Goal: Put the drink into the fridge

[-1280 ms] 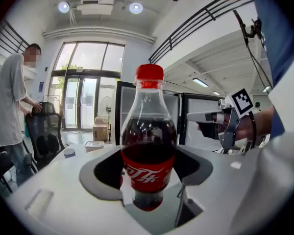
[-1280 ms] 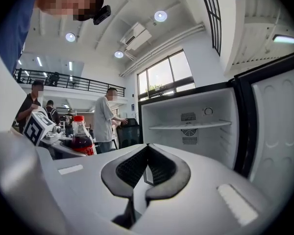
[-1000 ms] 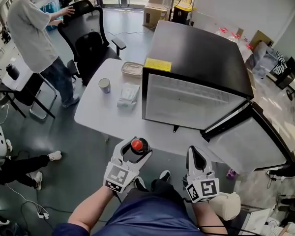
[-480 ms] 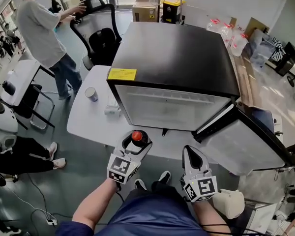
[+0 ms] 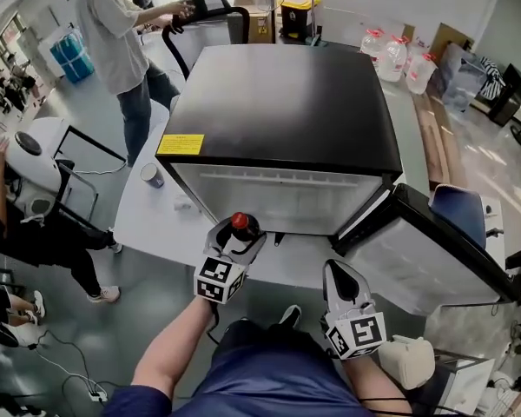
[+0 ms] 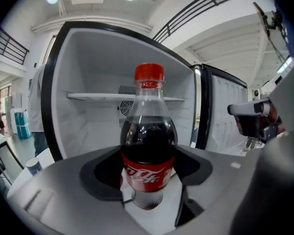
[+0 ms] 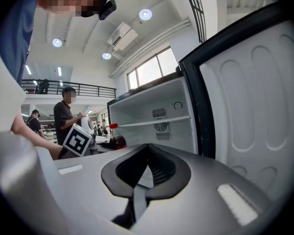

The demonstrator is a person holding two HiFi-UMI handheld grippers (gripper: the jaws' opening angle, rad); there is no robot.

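head: steeply down | gripper views: level, near, both facing fridge (image 6: 88, 67)

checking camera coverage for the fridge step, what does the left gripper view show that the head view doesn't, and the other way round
Only the left gripper view: the fridge shelf and back vent, plus the cola bottle label. Only the head view: the fridge's black top with its yellow sticker, and water jugs behind it. Both: the cola bottle, red-capped, held in the left tool, the open fridge door and the paper cup.
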